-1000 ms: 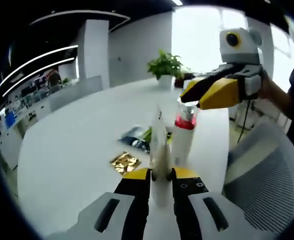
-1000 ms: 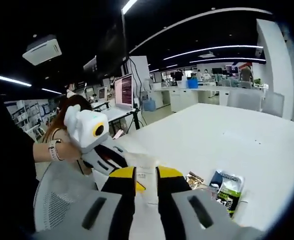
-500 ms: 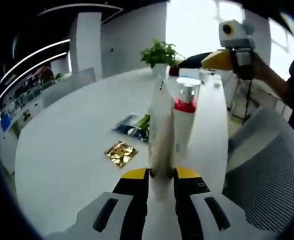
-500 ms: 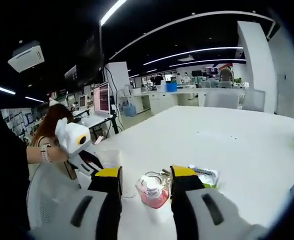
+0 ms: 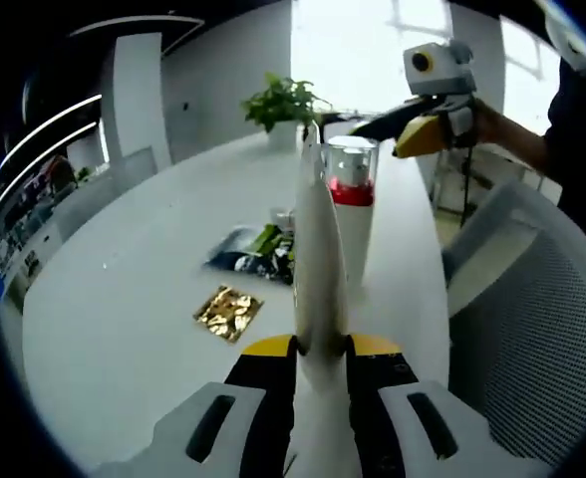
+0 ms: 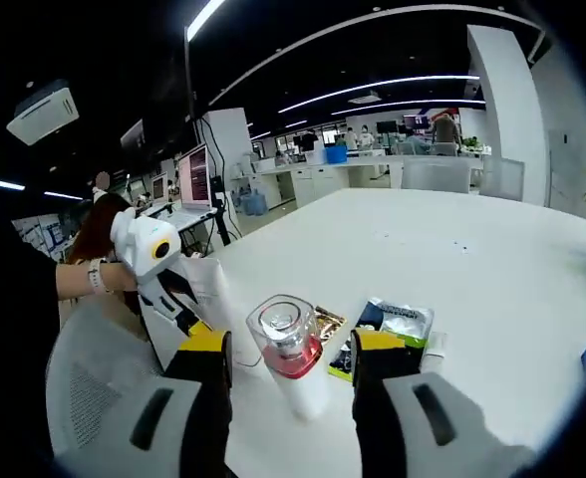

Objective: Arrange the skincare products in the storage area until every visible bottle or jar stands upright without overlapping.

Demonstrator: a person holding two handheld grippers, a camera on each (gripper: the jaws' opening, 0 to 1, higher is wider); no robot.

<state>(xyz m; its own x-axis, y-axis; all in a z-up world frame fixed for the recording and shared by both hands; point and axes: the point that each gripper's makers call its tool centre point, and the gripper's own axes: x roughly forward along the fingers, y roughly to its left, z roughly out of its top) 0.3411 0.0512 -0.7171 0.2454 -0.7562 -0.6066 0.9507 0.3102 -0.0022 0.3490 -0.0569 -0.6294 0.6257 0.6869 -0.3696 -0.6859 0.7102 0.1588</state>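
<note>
The left gripper (image 5: 320,351) is clamping a white tube (image 5: 319,249) upright by its lower end; soft-walled, likely light, so squeezing low looks safest; the right gripper (image 6: 291,344) is hanging wide open, empty, over the red-collared bottle (image 6: 291,358) standing on the white table (image 6: 452,269); its clear cap is looking slick, so the body seems the better hold.

In the left gripper view, the white tube (image 5: 320,261) hides part of the clear-capped bottle (image 5: 354,204) and runs out of frame at the bottom edge. The print on the dark sachets (image 5: 255,254) and the gold packet (image 5: 225,313) is too blurred to read. In the right gripper view, the sachets (image 6: 394,323) are partly hidden behind the bottle and a jaw.
</note>
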